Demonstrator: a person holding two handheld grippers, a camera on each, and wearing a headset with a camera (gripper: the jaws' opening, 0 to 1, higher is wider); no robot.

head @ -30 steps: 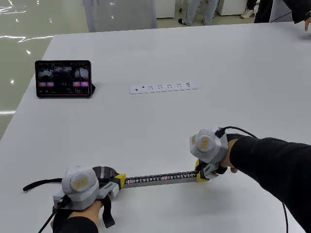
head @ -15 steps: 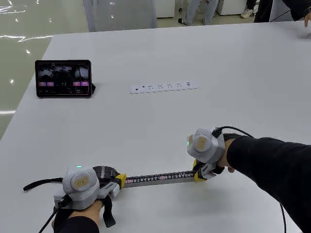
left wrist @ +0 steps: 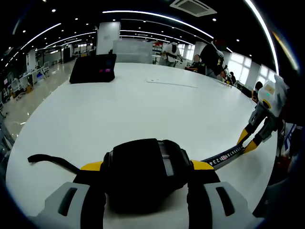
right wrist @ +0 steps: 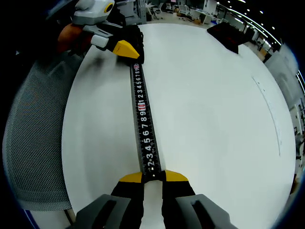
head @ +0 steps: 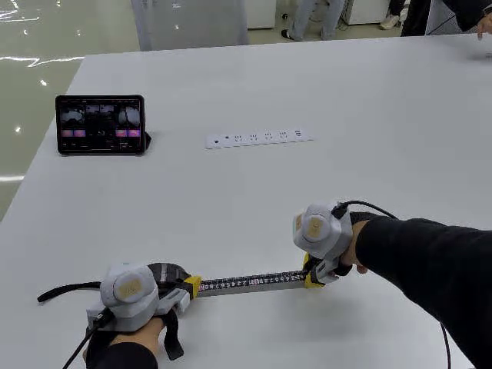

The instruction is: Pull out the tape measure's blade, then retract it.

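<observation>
We hold the left gripper (head: 183, 292) closed around the black case of the tape measure (left wrist: 143, 164), which sits between its yellow-tipped jaws on the white table (head: 307, 84). From the case the blade (head: 250, 282) lies flat on the table, drawn out to the right gripper (head: 314, 278), whose jaws pinch the blade's end. Well ahead of the left gripper stands a tablet (head: 100, 124). A power strip (head: 259, 138) lies far ahead, between both grippers.

A tablet (head: 100, 124) is standing propped near the left edge of a white counter (head: 307, 84), its screen glowing. A white power strip (head: 259, 138) is lying flat to its right, well apart.
</observation>
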